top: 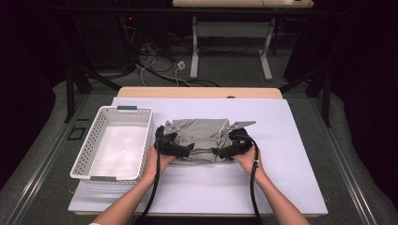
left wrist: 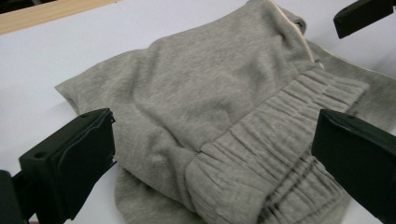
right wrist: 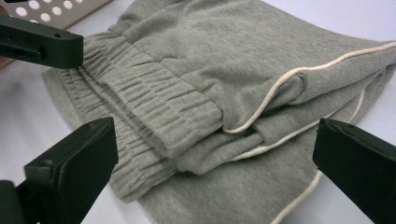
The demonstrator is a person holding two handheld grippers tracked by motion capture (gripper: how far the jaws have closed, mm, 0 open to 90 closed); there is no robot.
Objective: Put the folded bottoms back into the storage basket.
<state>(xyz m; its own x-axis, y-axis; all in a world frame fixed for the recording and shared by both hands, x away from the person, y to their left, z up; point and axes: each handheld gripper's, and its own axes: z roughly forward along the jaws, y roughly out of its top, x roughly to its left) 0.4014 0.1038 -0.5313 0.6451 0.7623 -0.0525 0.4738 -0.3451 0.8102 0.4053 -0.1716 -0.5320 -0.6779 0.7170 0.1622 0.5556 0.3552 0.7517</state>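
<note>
Black jaws of the left gripper (left wrist: 212, 154) are rising from the bottom of the left gripper view, standing wide apart on either side of the folded grey garment (left wrist: 224, 121), whose gathered elastic band is lying between them without being pinched. Across the fabric in that view, a jaw tip of the right gripper (left wrist: 362, 16) is showing at the upper right corner. From the right gripper view, the right gripper (right wrist: 212, 163) is likewise spreading its jaws wide around the garment (right wrist: 224, 93), and this view alone is revealing cream piping running along the folded edges, plus a perforated corner of the white basket (right wrist: 44, 10) at the upper left, behind a jaw of the left gripper (right wrist: 39, 42). Seen from the high view, the garment (top: 201, 136) is lying near the middle of the white table surface (top: 291, 154), just beside the basket (top: 115, 143) on its left, with the left gripper (top: 180, 151) and right gripper (top: 224, 151) meeting its near edge from opposite sides while the person's forearms are entering from below.
</note>
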